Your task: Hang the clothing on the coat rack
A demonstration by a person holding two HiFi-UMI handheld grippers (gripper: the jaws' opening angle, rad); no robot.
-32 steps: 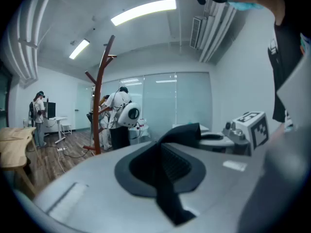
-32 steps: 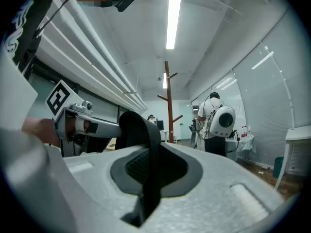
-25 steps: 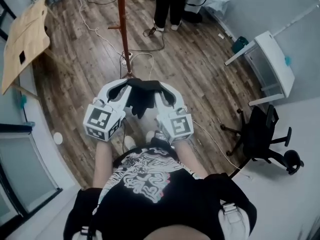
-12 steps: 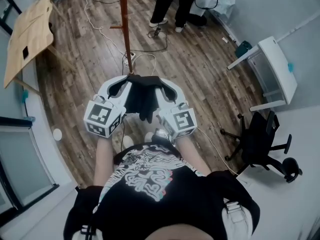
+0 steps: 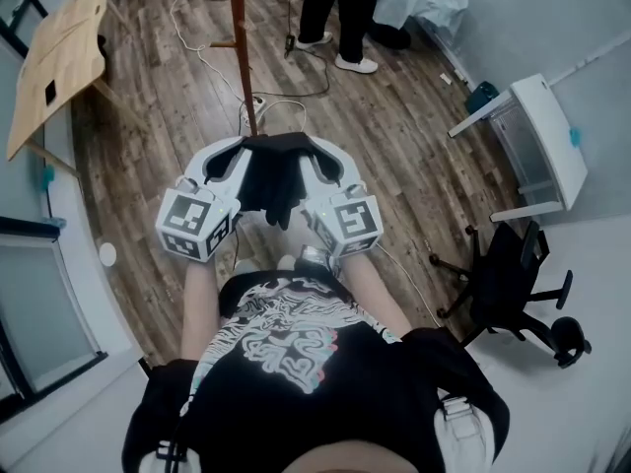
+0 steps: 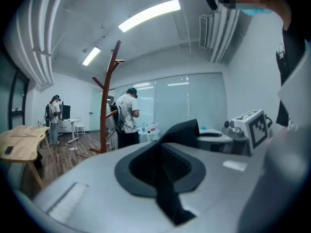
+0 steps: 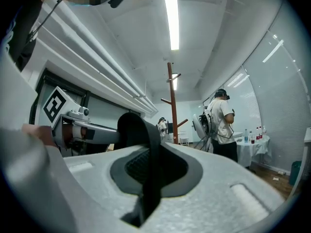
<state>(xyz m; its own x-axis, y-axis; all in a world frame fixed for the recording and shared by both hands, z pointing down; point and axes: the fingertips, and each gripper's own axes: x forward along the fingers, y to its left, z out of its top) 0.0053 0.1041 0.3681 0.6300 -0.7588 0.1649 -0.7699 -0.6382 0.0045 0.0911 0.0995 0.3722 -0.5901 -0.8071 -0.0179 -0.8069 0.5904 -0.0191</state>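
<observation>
You stand closer to the coat rack (image 5: 242, 57) now. The left gripper (image 5: 237, 154) and right gripper (image 5: 317, 156) each clench the black garment (image 5: 276, 180). It looks limp and light, so hold its upper edge.

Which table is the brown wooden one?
The left table: its top is light brown wood. The right table is white, and the far table is covered with a white cloth.
</observation>
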